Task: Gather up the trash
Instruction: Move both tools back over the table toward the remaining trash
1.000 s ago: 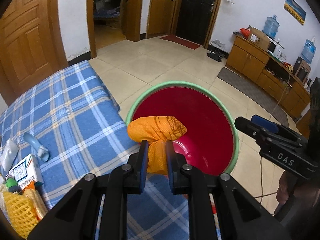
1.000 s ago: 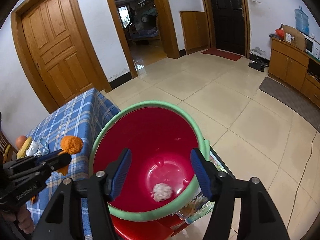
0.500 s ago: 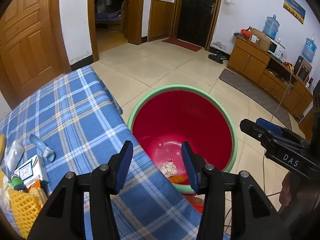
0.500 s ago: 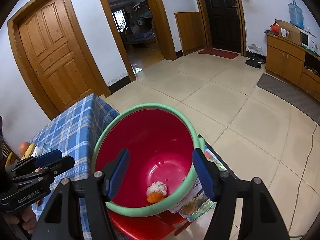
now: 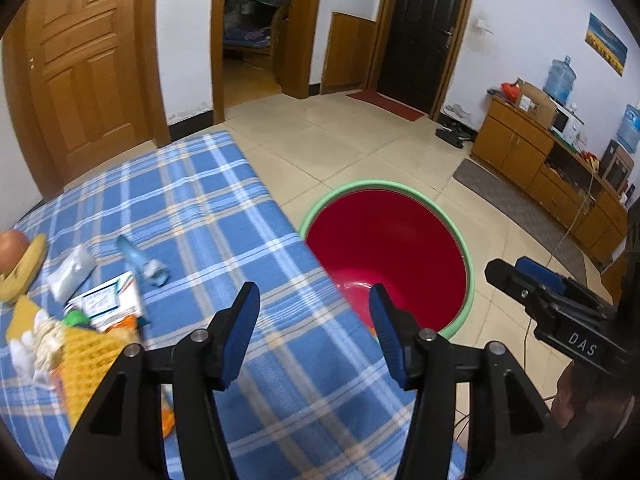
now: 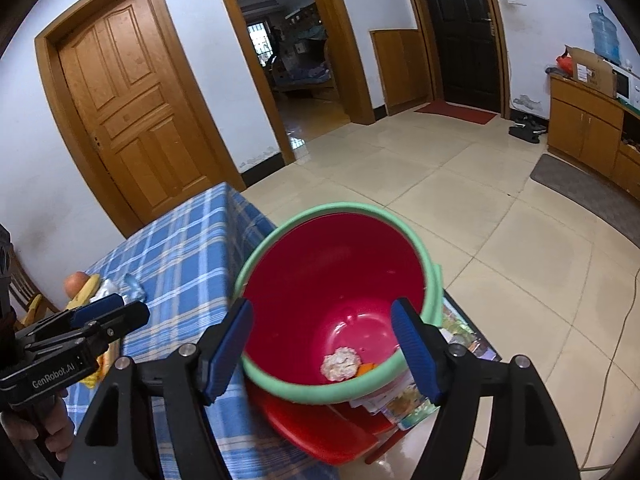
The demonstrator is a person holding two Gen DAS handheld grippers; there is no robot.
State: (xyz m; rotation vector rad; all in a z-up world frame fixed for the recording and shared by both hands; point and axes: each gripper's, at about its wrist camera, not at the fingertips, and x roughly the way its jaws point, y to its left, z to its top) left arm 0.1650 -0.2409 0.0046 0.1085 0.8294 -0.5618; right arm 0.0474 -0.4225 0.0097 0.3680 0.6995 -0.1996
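A red bucket with a green rim [image 5: 384, 188] [image 6: 340, 208] stands beside the blue plaid table [image 5: 192, 208] [image 6: 180, 248]. In it lie a white crumpled wad [image 6: 341, 363] and an orange piece [image 6: 366, 369]. My left gripper [image 5: 314, 320] is open and empty above the table's edge, left of the bucket. My right gripper [image 6: 322, 344] is open and empty, hovering over the bucket's near rim. Trash lies on the table's left: a blue wrapper [image 5: 142, 262], a clear packet [image 5: 72, 270], a small box [image 5: 106, 304], yellow netting [image 5: 86, 364].
A banana [image 5: 24, 268] and a round fruit [image 5: 12, 246] lie at the table's far left. A red stool [image 6: 320, 428] and printed papers [image 6: 404, 404] sit under the bucket. Tiled floor [image 6: 500, 248] stretches to wooden cabinets [image 5: 532, 160] on the right.
My left gripper opened and dropped the orange piece into the bucket, then drew back left over the table. The right gripper stayed open over the bucket.
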